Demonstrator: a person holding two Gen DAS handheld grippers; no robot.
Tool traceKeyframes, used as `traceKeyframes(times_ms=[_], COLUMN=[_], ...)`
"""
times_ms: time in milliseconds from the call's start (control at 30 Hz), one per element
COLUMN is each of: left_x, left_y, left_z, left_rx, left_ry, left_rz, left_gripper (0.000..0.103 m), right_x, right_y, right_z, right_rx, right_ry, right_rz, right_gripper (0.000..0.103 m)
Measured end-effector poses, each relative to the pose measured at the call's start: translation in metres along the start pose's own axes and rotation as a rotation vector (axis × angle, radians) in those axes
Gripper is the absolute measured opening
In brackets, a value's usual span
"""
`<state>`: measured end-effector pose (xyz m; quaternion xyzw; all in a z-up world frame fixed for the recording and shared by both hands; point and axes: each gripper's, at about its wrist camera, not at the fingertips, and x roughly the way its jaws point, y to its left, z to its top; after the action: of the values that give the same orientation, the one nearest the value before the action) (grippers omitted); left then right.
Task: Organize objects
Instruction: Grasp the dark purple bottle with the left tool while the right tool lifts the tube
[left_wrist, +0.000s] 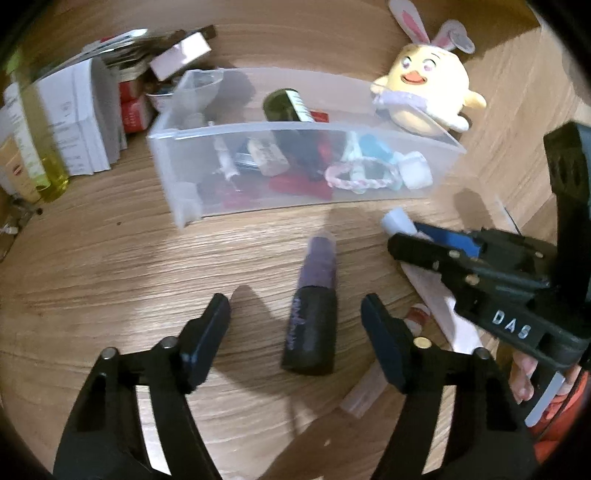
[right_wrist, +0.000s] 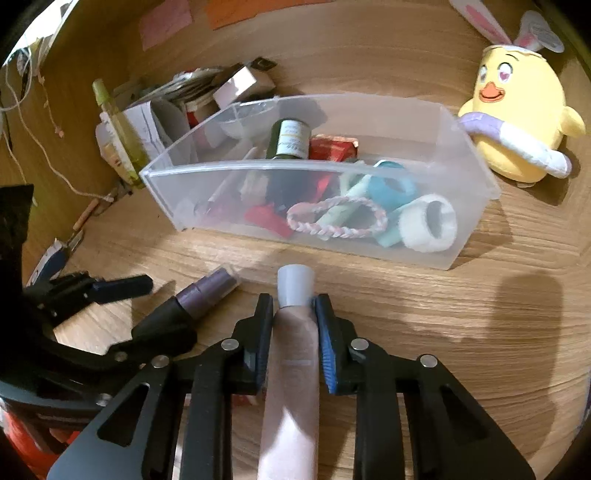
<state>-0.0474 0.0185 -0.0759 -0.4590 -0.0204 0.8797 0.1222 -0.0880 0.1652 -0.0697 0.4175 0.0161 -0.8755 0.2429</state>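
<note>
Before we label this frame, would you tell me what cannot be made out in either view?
- Pink tube: rear end runs off the bottom edge, right wrist view.
- Green bottle label: text too small and blurred, both views.
- Clear bin: items behind its frosted wall are smeared, left wrist view.
- Purple lipstick: lettering blurred.

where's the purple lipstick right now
The purple lipstick lies on the wooden table between the open fingers of the left gripper, in front of the clear plastic bin and left of the pink tube.
</note>
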Motion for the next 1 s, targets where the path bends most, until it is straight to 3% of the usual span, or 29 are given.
traceKeyframes(times_ms=[100, 333, 400, 633, 1000], left_x=[0.004, 0.006, 0.007, 0.003, -0.033], left_y=[-0.006, -0.009, -0.007, -0.006, 0.001], left_z=[0.0, 0.003, 0.005, 0.007, 0.017], left_rx=[0.028, 0.048, 0.046, 0.03, -0.011], left_ry=[0.004, 0.001, -0.001, -0.02, -0.127], left_rz=[-0.003, -0.005, -0.001, 0.022, 0.026], left_gripper=[0.063, 0.03, 0.026, 0.025, 0.025], right_x=[-0.007, -0.019, -0.024, -0.039, -0.077], right_y=[-0.008, -0.026, -0.031, -0.041, -0.043], right_z=[0.003, 0.009, 0.01, 0.013, 0.023], right_rx=[0.016, 0.059, 0.07, 0.093, 0.095], right_ry=[-0.024, -0.064, -0.077, -0.117, -0.228], right_rz=[-0.009, -0.023, -0.029, -0.039, -0.054], right_gripper=[0.021, 0.021, 0.02, 0.019, 0.018])
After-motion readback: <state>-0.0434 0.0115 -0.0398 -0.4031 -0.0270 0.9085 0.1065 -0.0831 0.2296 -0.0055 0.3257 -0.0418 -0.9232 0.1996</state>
